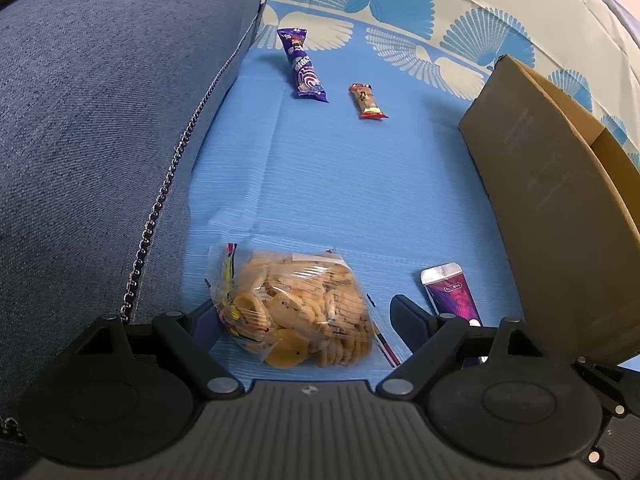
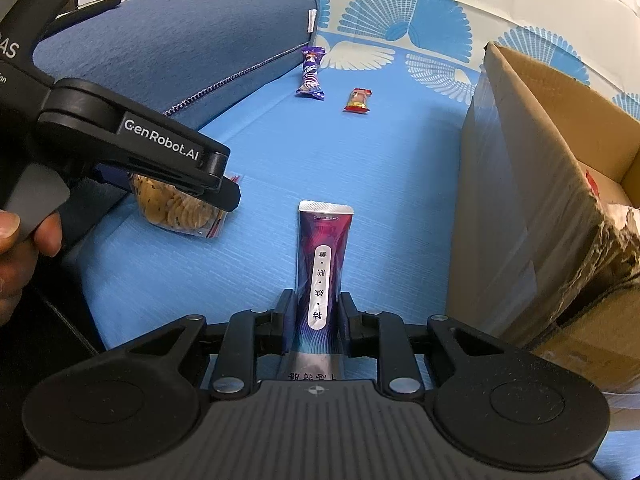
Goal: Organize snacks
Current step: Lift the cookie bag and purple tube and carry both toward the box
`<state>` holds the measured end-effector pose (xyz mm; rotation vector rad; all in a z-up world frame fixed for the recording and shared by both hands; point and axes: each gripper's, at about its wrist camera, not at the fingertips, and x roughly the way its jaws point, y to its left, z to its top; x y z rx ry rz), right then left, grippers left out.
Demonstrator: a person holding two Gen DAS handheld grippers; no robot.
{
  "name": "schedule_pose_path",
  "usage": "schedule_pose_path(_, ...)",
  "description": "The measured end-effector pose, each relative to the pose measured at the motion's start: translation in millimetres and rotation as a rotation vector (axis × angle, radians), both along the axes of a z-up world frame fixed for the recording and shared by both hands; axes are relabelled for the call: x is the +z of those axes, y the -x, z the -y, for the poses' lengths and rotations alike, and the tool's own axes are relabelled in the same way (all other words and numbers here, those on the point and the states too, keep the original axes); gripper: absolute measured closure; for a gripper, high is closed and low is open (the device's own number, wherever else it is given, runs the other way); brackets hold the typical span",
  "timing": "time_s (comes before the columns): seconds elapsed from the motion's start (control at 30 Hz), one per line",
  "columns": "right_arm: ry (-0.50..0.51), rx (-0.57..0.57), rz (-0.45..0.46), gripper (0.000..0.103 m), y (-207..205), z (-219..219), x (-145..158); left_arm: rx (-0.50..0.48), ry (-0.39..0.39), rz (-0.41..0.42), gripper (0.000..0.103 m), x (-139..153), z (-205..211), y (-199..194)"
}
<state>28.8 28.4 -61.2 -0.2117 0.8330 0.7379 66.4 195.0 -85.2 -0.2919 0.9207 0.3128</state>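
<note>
right tool: clamped narrow on the purple sachet, which lies on the blue bed sheet
left tool: wide, straddling the bag of crackers, not gripping
step: picking up the sachet, judged
next: lift and carry it right into the cardboard box
farther: purple bar and red bar wait near the cushion

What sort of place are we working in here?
Likely a living room or bedroom: snacks lie on a blue patterned sheet, beside a denim-blue zipped cushion, with a cardboard box alongside.
</note>
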Motion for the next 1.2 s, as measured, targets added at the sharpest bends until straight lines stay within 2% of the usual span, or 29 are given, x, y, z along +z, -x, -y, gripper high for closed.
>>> schedule_pose_path(0.23, 0.003, 0.002, 0.005, 0.08, 1.4, -1.5, -0.2, 0.002, -0.006, -0.002, 0.015, -0.2, 0.6, -0.7)
schedule_pose_path(0.33, 0.004, 0.003, 0.005, 0.08, 1.4, -1.6, -0.1, 0.003, -0.007, 0.002, 0.019, -0.3, 0.2, -0.8)
schedule_pose_path(0.4, 0.005, 0.004, 0.007, 0.08, 1.6, -1.8, -0.2, 0.005, -0.001, 0.006, 0.026, -0.4, -1.1, 0.3)
schedule_pose_path(0.7, 0.013, 0.006, 0.016, 0.08, 3.2, -5.0, 0.1, 0.001, 0.007, 0.032, 0.041, 3.3, -0.6, 6.1)
schedule_pose_path(1.2, -0.003, -0.03, 0.038, 0.08, 4.4, -5.2, 5.5, -0.006, 0.035, 0.102, 0.048, 11.3, -2.5, 14.4)
